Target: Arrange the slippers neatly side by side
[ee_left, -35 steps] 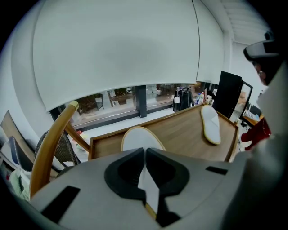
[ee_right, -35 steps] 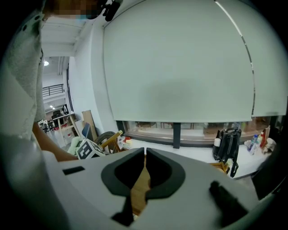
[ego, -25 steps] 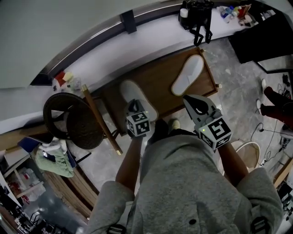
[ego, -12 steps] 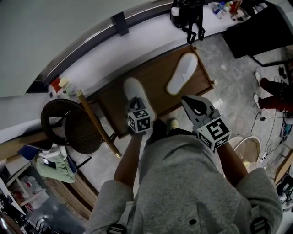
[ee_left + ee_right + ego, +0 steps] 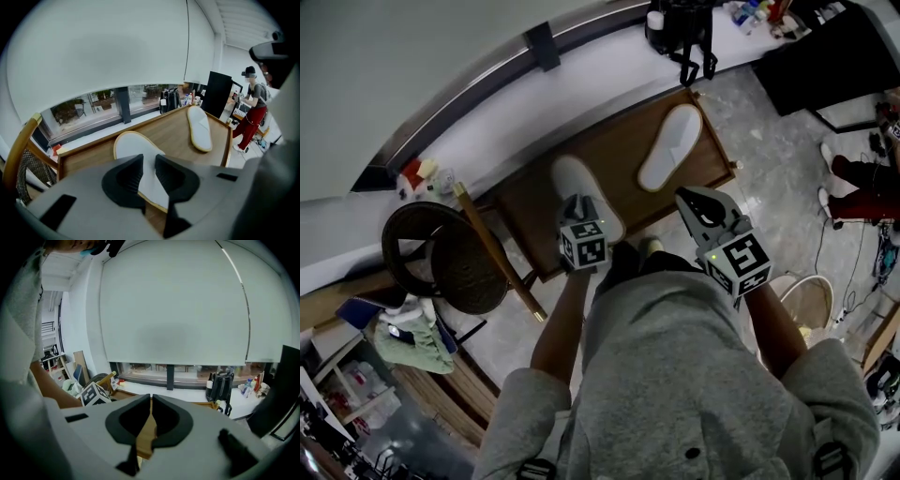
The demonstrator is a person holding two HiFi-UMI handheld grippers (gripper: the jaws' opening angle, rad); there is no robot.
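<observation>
Well, the biggest thing in front of me is the low wooden table (image 5: 614, 164), set against the white ledge (image 5: 487, 127) under the window, with grey stone floor (image 5: 769, 159) to its right. Left of the table stands a dark wicker chair (image 5: 441, 248) with a pale wooden frame. Up on the ledge, past the table's far corner, sits a black bag (image 5: 680, 23). Both white slippers lie on the tabletop, well apart and not lined up. The near slipper (image 5: 581, 187) rests close to my edge of the table, its toe pointing away toward the ledge. The far slipper (image 5: 670, 148) lies toward the right side, angled so its toe heads for the far right corner. My left claw (image 5: 577, 208) hangs over the heel end of the near slipper; its jaws have just been opening and now stand a little apart, with the slipper's white sole showing in the gap and lying flat on the wood. My right claw (image 5: 684, 197) hovers off the table's near right corner, jaws pressed almost together with nothing between them, only a strip of table edge showing beyond.
</observation>
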